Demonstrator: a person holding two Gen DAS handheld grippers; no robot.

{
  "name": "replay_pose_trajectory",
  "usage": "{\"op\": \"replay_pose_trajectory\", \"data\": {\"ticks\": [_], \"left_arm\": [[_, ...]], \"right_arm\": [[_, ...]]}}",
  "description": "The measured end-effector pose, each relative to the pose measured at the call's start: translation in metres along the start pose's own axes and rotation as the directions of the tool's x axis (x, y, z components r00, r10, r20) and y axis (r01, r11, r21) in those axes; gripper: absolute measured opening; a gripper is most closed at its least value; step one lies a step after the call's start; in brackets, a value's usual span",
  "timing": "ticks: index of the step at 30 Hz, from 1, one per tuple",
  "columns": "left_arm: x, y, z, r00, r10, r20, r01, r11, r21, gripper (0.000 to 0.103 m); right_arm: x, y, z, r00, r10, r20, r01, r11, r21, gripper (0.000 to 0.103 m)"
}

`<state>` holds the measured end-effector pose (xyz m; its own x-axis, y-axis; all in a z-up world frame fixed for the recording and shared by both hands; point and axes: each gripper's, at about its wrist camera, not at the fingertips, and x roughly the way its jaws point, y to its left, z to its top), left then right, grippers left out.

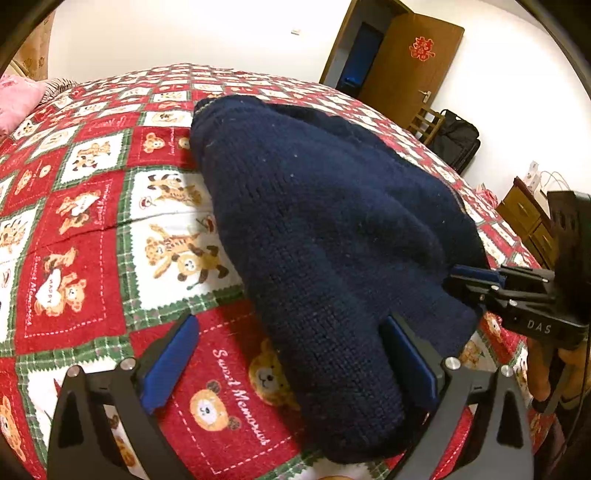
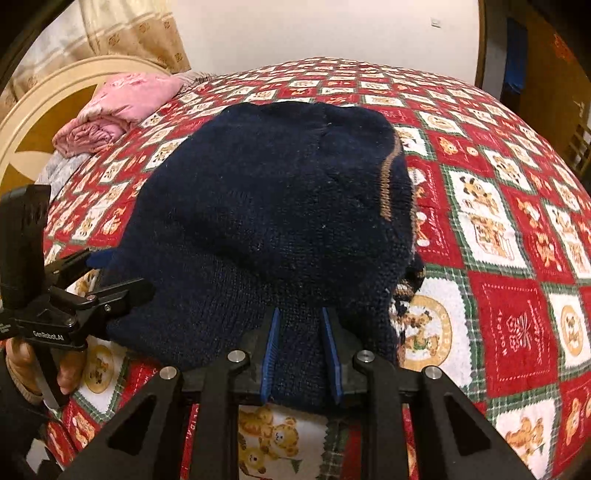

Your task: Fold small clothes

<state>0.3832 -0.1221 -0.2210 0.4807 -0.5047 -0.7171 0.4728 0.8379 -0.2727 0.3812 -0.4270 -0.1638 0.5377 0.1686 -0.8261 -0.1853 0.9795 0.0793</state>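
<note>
One navy knitted garment (image 1: pixel 325 236) is seen on one bear-patterned bedspread (image 1: pixel 92 229). Two grippers are counted, the left gripper (image 1: pixel 291 365) and the right gripper (image 2: pixel 301 354), each with two blue-padded fingers. One pink quilt (image 2: pixel 122 107), one brown door (image 1: pixel 410 62) and one black bag (image 1: pixel 458 140) are also counted.

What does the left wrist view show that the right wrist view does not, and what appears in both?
Only the left wrist view shows the brown door with its red paper cutting, the black bag and the wooden cabinet. Only the right wrist view shows the curtain, the headboard and the garment's tan stripe. Both show the navy knitted garment on the red bear-print quilt, the pink bedding, and both claws.
</note>
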Motion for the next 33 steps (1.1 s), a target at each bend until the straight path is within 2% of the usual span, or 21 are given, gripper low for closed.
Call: {"op": "replay_pose_trajectory", "data": {"ticks": [5, 7, 9, 11, 12, 13, 14, 16, 17, 18, 19, 21, 23, 25, 26, 27, 28, 30, 33], "left_arm": [[-0.003, -0.003, 0.0, 0.999, 0.035, 0.004, -0.035, 0.999, 0.007, 0.102], [-0.019, -0.005, 0.0, 0.995, 0.065, 0.076, -0.066, 0.998, 0.002, 0.102], [-0.037, -0.004, 0.001, 0.989, 0.053, 0.141, -0.052, 0.999, -0.009, 0.102], [-0.056, -0.004, 0.007, 0.975, 0.021, 0.221, -0.015, 0.999, -0.028, 0.103], [-0.058, -0.005, 0.012, 0.972, 0.033, 0.233, -0.027, 0.999, -0.029, 0.103], [-0.056, -0.007, 0.02, 0.973, 0.059, 0.223, -0.054, 0.998, -0.027, 0.103], [-0.045, -0.009, 0.031, 0.98, 0.086, 0.181, -0.084, 0.996, -0.021, 0.103], [-0.016, -0.009, 0.044, 0.982, 0.165, 0.088, -0.164, 0.986, -0.014, 0.103], [0.004, -0.007, 0.047, 0.971, 0.238, 0.028, -0.238, 0.971, 0.007, 0.103], [0.016, -0.006, 0.047, 0.963, 0.269, -0.009, -0.269, 0.963, 0.022, 0.103], [0.026, -0.002, 0.046, 0.969, 0.245, -0.04, -0.244, 0.97, 0.019, 0.103], [0.021, 0.005, 0.042, 0.978, 0.206, -0.031, -0.206, 0.979, -0.005, 0.103], [0.009, 0.008, 0.041, 0.985, 0.171, -0.011, -0.172, 0.985, -0.008, 0.103], [-0.003, 0.011, 0.043, 0.988, 0.154, 0.025, -0.153, 0.988, -0.021, 0.103], [-0.009, 0.015, 0.046, 0.991, 0.131, 0.041, -0.129, 0.991, -0.035, 0.103], [-0.011, 0.018, 0.05, 0.992, 0.115, 0.045, -0.113, 0.992, -0.051, 0.103], [-0.012, 0.023, 0.054, 0.994, 0.105, 0.041, -0.102, 0.992, -0.072, 0.103], [-0.008, 0.029, 0.065, 0.996, 0.082, 0.027, -0.079, 0.99, -0.119, 0.103], [0.003, 0.037, 0.078, 0.997, 0.081, 0.013, -0.078, 0.984, -0.162, 0.103]], "right_arm": [[-0.004, -0.005, -0.004, 0.999, 0.041, 0.006, -0.041, 0.999, -0.006, 0.025], [-0.014, -0.004, -0.007, 0.997, 0.077, 0.024, -0.078, 0.997, 0.012, 0.025], [-0.034, -0.011, -0.005, 0.991, 0.082, 0.103, -0.085, 0.996, 0.024, 0.027], [-0.051, -0.02, 0.001, 0.977, 0.079, 0.198, -0.089, 0.995, 0.04, 0.036], [-0.052, -0.024, 0.007, 0.974, 0.09, 0.207, -0.104, 0.993, 0.057, 0.04], [-0.047, -0.027, 0.012, 0.976, 0.1, 0.192, -0.115, 0.991, 0.07, 0.041], [-0.037, -0.029, 0.017, 0.982, 0.099, 0.16, -0.112, 0.991, 0.074, 0.041], [-0.008, -0.031, 0.022, 0.997, 0.056, 0.051, -0.059, 0.996, 0.071, 0.041], [0.0, -0.033, 0.022, 0.998, 0.046, 0.03, -0.048, 0.996, 0.074, 0.041], [0.001, -0.035, 0.021, 0.998, 0.053, 0.039, -0.056, 0.995, 0.078, 0.041], [-0.001, -0.037, 0.022, 0.998, 0.061, 0.033, -0.064, 0.995, 0.077, 0.041], [-0.007, -0.04, 0.021, 0.995, 0.092, 0.034, -0.095, 0.993, 0.073, 0.041], [-0.019, -0.049, 0.019, 0.985, 0.152, 0.076, -0.158, 0.985, 0.067, 0.041], [-0.029, -0.062, 0.025, 0.977, 0.168, 0.13, -0.18, 0.98, 0.087, 0.042], [-0.032, -0.074, 0.031, 0.972, 0.177, 0.157, -0.197, 0.972, 0.125, 0.049], [-0.032, -0.084, 0.035, 0.965, 0.202, 0.165, -0.228, 0.96, 0.161, 0.057], [-0.031, -0.095, 0.04, 0.958, 0.23, 0.174, -0.264, 0.942, 0.208, 0.059], [-0.024, -0.113, 0.05, 0.944, 0.268, 0.191, -0.315, 0.903, 0.292, 0.06], [-0.006, -0.126, 0.061, 0.936, 0.309, 0.17, -0.351, 0.864, 0.361, 0.06]]}}
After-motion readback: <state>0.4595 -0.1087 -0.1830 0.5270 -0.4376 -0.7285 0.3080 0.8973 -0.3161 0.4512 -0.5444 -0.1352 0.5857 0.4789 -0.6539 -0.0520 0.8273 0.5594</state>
